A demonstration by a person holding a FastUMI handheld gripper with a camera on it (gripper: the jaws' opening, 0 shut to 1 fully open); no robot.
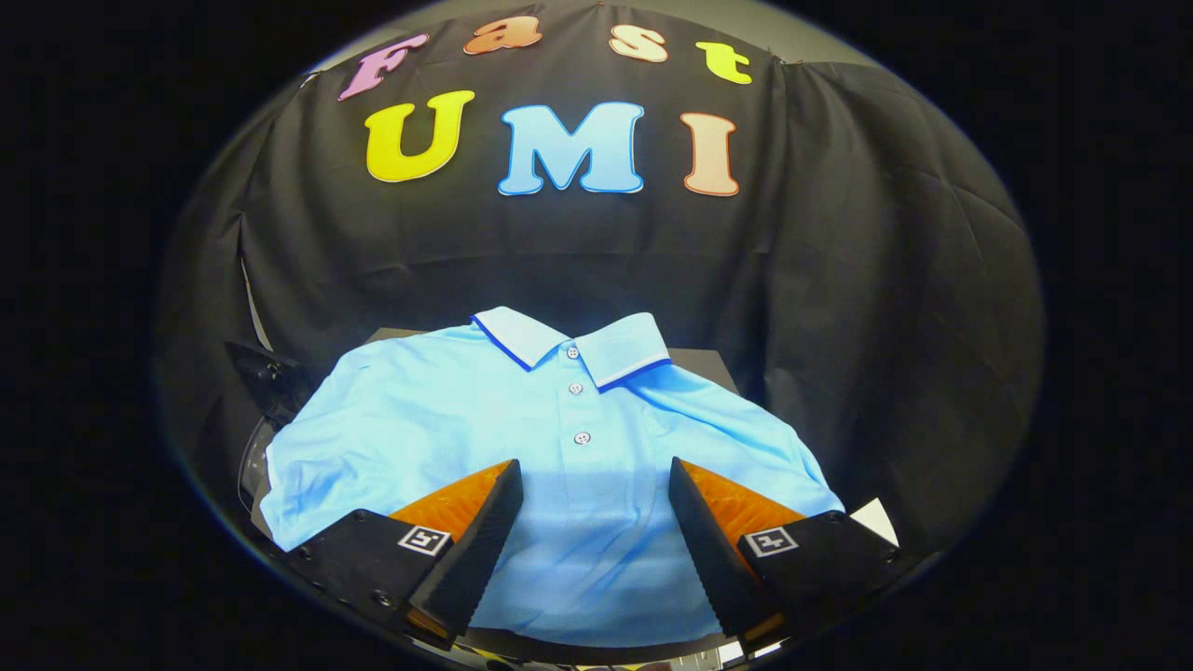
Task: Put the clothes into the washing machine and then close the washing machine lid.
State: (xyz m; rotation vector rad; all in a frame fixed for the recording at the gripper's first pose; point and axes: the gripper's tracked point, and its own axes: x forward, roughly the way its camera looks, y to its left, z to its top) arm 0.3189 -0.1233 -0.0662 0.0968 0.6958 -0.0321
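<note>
Risk: the shirt [559, 438] lay spread flat over a dark surface, so a pinch could catch just one layer and let the rest drag or slip off; tips could also scrape what's underneath. No washing machine clearly made out here. Tongs [595, 489] stood wide open, holding nothing, hovering low over the shirt's lower front, pointing toward the collar [573, 343]. Button placket ran between the fingers. Shirt sat just ahead of and between them.
</note>
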